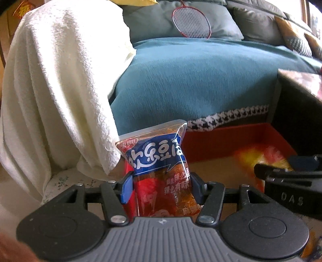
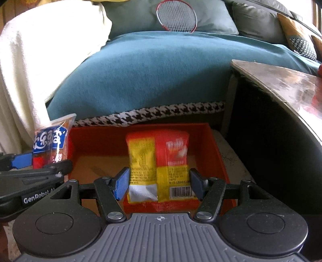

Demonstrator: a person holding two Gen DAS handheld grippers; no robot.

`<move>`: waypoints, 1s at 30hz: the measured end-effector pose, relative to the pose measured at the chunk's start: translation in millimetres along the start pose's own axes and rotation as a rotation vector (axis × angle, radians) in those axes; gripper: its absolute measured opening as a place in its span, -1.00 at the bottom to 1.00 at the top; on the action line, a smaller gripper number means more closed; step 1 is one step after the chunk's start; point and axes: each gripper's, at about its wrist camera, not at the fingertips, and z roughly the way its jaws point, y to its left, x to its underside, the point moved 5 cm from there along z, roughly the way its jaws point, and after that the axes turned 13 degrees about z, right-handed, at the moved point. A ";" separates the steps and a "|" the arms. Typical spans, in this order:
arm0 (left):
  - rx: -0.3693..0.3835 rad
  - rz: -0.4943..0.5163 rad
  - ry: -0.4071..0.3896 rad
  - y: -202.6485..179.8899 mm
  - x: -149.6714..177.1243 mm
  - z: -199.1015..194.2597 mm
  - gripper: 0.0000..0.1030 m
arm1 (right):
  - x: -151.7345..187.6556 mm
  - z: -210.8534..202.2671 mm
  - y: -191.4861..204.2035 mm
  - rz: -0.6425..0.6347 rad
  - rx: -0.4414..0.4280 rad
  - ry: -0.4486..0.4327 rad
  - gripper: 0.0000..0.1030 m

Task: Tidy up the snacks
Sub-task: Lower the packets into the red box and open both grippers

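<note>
With my left gripper [image 1: 161,187] clamping the blue-and-red foil snack pouch [image 1: 159,169] and my right gripper [image 2: 159,181] pinching the red-and-yellow snack packet [image 2: 159,163], both over the open red cardboard box [image 2: 218,159], I should lower and release next.

Glossy plastic snack packet [image 1: 159,165]; matt cardboard box [image 2: 217,153]; fluffy white blanket [image 1: 56,84].

Racket [image 2: 176,16] cut off; yellow-red packet [image 1: 263,159] blurred.

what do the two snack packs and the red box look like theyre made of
Blue-and-red snack pack: glossy plastic film, clear sealed top edge showing contents. Red-and-yellow snack pack: printed plastic wrapper, probably film, creased, with a back seam. Red box: likely cardboard, matte red walls, plain brown floor inside.
</note>
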 end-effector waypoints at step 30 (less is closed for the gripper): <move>0.021 -0.005 -0.024 16.3 5.8 -31.8 0.16 | 3.8 -33.4 17.1 -0.037 -0.023 -0.024 0.64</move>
